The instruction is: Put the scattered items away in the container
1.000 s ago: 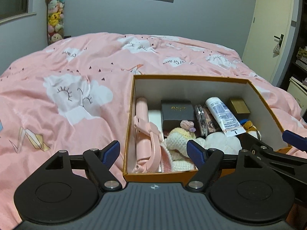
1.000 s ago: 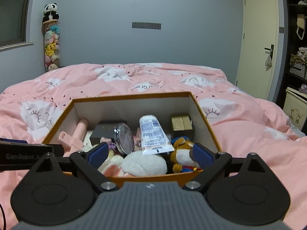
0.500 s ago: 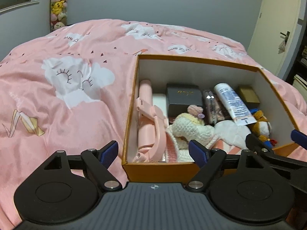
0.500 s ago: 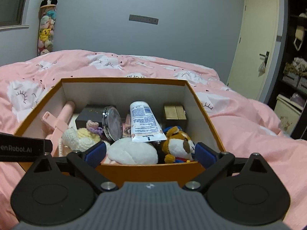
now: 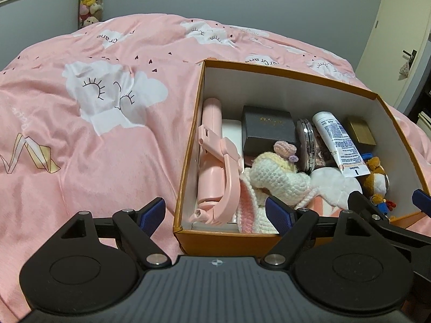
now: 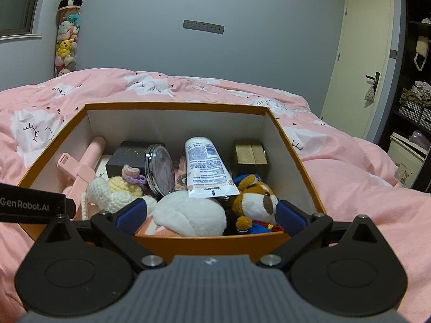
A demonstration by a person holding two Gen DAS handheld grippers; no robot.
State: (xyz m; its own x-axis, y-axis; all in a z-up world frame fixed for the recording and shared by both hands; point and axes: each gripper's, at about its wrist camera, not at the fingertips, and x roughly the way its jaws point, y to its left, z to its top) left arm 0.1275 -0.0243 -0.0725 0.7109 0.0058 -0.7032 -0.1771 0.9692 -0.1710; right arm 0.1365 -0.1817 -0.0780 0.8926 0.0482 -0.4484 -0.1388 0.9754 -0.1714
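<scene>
An orange box (image 5: 296, 71) with white inner walls sits on the pink bed; it also shows in the right wrist view (image 6: 210, 243). It holds a pink selfie stick (image 5: 212, 167), a dark case (image 5: 266, 132), a round mirror (image 6: 159, 171), a white tube (image 6: 206, 171), a gold box (image 6: 250, 154), a crochet toy (image 5: 277, 177), a white plush (image 6: 190, 216) and a brown dog plush (image 6: 256, 204). My left gripper (image 5: 216, 212) is open and empty at the box's near left corner. My right gripper (image 6: 211, 212) is open and empty at the near wall.
The pink cloud-print duvet (image 5: 94, 123) spreads left of the box. A column of plush toys (image 6: 66, 35) hangs on the far wall. A door (image 6: 358, 64) and dark shelves (image 6: 414, 94) stand on the right. The other gripper's arm (image 6: 32, 204) crosses the left edge.
Both grippers have risen and tilted down, so the views look more steeply into the box. The left view has shifted closer to the box's left corner. The items have not moved.
</scene>
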